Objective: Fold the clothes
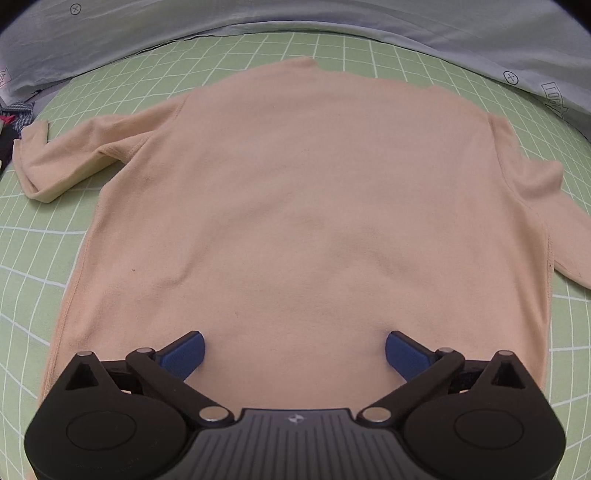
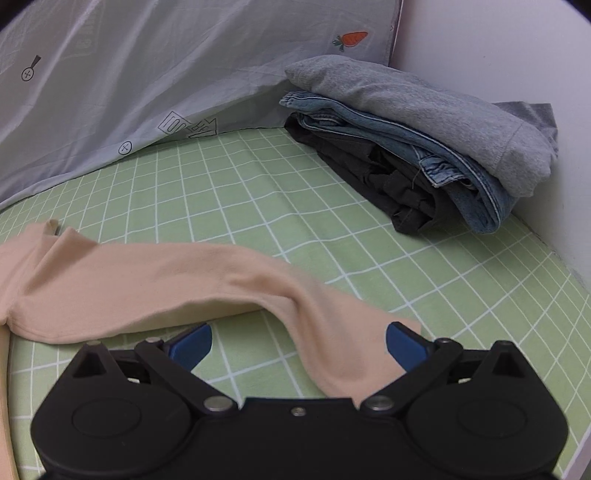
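On the green checked bed sheet (image 1: 33,258), the peach long-sleeved top (image 1: 295,206) is spread flat, its collar toward the far side and its hem nearest the left gripper (image 1: 294,354), whose jaws are spread wide above the cloth with nothing pinched. In the right wrist view, 1 sleeve (image 2: 192,280) is stretched out to the right; its cuff end runs between the wide, empty jaws of the right gripper (image 2: 298,349), not clamped.

A fold could be spoiled if only the top layer is caught, or if the sleeve is dragged and the body is pulled askew. The other sleeve (image 1: 62,162) lies bunched at the far left and may crease.

Room is limited at the far side by the grey bedding (image 1: 369,26) and at the far right by 1 stack of folded clothes (image 2: 424,147) against the wall (image 2: 498,48); open sheet is left between.
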`<state>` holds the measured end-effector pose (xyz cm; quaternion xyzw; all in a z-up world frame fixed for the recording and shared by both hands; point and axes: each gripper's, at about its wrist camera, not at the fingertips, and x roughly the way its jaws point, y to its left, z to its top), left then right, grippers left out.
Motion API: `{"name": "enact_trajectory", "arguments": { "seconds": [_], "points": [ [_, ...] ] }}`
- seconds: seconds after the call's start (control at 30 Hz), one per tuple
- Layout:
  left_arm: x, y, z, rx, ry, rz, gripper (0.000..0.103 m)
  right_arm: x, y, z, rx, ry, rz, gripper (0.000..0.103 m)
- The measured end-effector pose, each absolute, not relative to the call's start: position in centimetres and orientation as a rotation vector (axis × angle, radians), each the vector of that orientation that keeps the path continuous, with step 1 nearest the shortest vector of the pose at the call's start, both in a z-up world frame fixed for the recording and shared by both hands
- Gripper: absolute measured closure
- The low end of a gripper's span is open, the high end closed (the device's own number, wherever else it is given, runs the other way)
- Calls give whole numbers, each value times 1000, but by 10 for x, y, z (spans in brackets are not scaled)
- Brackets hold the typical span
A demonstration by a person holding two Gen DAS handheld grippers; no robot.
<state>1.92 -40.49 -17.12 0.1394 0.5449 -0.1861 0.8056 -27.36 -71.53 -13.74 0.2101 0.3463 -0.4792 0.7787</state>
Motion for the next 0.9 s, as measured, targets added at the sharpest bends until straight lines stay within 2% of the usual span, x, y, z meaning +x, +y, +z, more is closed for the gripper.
{"name": "enact_trajectory", "arguments": {
  "seconds": [0.17,0.47,0.6,0.7,0.77,0.83,0.87,0.9],
  "points": [
    [17,-407,-171,274,1161,-362,0,-305,-736,-144,628,643,-1063,1],
    [14,-410,-166,254,1202,-314,0,-311,-735,-141,580,597,-1082,2],
    [18,-412,-166,259,1227,-317,0,-315,-742,-159,633,640,-1155,15],
    [19,-413,-166,260,1229,-320,0,-319,-740,-165,640,633,-1162,18],
    [19,-413,-166,257,1225,-318,0,-319,-737,-165,623,623,-1158,27],
    [18,-413,-166,255,1222,-316,0,-316,-735,-165,586,639,-1161,50],
    [18,-413,-166,254,1220,-315,0,-315,-736,-164,583,641,-1152,56],
    [17,-413,-166,252,1218,-313,0,-316,-738,-163,585,640,-1139,73]
  ]
}}
